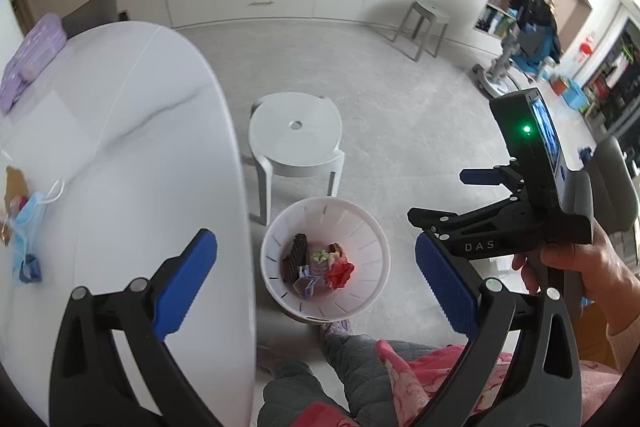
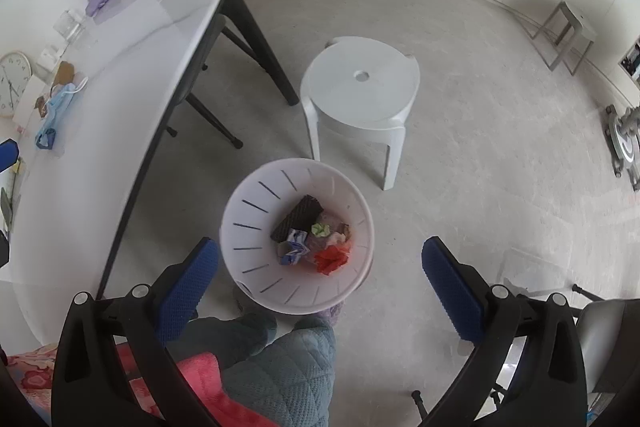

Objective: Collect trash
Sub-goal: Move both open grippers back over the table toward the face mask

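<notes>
Your left gripper (image 1: 316, 279) has its jaws wide apart and they hold nothing; between them you see the white trash bin (image 1: 362, 301) on the floor below. Your right gripper (image 2: 320, 281) is the same: jaws spread wide, touching nothing, and it hangs above the bin (image 2: 248, 235). In the bin lie already a dark wafer-like piece (image 2: 297, 218), a crumpled red wrapper (image 2: 332, 259), a blue-white packet (image 2: 294, 246) and a small green scrap (image 2: 320, 229). On the white table (image 2: 132, 75), well apart from both grippers, a blue face mask (image 2: 54, 113) lies beside some brown scraps (image 2: 64, 71). A white stool (image 2: 360, 83) stands just beyond the bin.
</notes>
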A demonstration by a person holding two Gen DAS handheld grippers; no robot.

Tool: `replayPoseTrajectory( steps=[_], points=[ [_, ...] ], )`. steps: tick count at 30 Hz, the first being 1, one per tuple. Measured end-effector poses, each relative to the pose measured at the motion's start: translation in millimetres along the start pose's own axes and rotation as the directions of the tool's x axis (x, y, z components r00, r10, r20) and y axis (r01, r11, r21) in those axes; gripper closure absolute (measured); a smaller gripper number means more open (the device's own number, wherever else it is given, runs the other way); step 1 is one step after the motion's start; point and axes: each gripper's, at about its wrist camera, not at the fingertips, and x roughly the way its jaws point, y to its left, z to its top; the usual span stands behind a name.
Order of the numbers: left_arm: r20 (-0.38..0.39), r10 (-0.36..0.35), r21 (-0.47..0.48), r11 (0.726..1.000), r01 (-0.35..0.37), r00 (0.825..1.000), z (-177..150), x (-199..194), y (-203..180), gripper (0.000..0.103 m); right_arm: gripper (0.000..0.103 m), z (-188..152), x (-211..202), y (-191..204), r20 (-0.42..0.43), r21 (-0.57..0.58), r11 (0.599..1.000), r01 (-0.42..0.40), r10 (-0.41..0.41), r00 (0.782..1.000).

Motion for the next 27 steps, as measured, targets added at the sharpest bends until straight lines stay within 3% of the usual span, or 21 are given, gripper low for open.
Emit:
replayPoseTrajectory(
  steps=[9, 17, 23, 27],
  points=[
    [0.016, 0.055, -0.12, 0.991, -0.053, 0.998, -20.4, -21.3, 53.3, 0.008, 0.002, 17.5, 2.3, 54.0, 0.011, -0.088, 0.996, -0.023, 0.024, 1.0],
    [0.028, 0.137, -0.24, 0.962, -0.126, 0.99, -44.2, -44.0, 107.1, 0.008, 0.002, 44.9, 4.8, 121.1, 0.023, -0.194, 0.979, -0.069, 0.075, 0.997],
    [0.029, 0.233, -0.373, 0.905, -0.206, 0.972, -66.7, -59.9, 164.8, 0.008, 0.002, 72.7, 8.1, 184.8, 0.035, -0.285, 0.951, -0.122, 0.138, 0.99],
    [0.021, 0.337, -0.461, 0.839, -0.29, 0.941, -83.4, -65.7, 211.8, 0.008, 0.002, 90.0, 11.5, 230.2, 0.039, -0.345, 0.925, -0.158, 0.182, 0.983]
  ],
)
